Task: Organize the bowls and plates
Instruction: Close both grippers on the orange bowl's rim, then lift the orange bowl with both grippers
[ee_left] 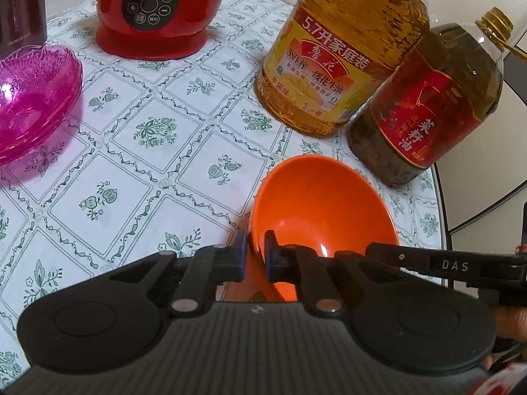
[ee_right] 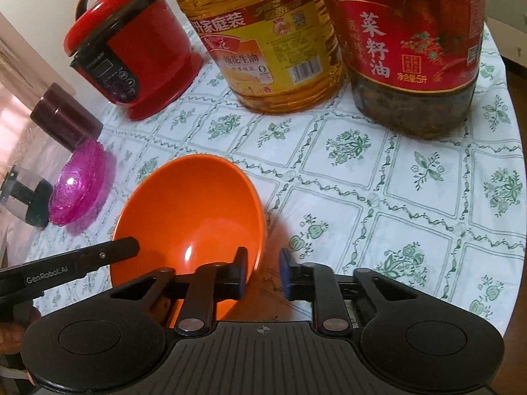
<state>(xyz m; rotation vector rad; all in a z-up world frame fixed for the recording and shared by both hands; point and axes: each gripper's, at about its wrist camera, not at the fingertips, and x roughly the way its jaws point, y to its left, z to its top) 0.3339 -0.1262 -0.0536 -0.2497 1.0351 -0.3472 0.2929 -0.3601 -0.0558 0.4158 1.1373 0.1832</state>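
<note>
An orange bowl [ee_left: 324,207] is tilted above the patterned tablecloth; it also shows in the right wrist view [ee_right: 194,207]. My left gripper [ee_left: 256,250] is shut on its near left rim. My right gripper [ee_right: 263,266] straddles the bowl's near right rim with its fingers apart, one inside and one outside. The right gripper's finger [ee_left: 428,263] reaches in from the right in the left wrist view. The left gripper's finger [ee_right: 82,260] reaches in from the left in the right wrist view. A pink glass bowl [ee_left: 31,98] sits at the far left of the table, also in the right wrist view [ee_right: 79,184].
A red electric cooker [ee_left: 154,10] stands at the back. A yellow oil jug [ee_left: 346,52] and a dark red-labelled oil jug [ee_left: 431,105] stand close behind the orange bowl. A dark canister [ee_right: 62,118] and a metal cup [ee_right: 23,194] stand by the pink bowl. The table's round edge [ee_left: 443,217] is at right.
</note>
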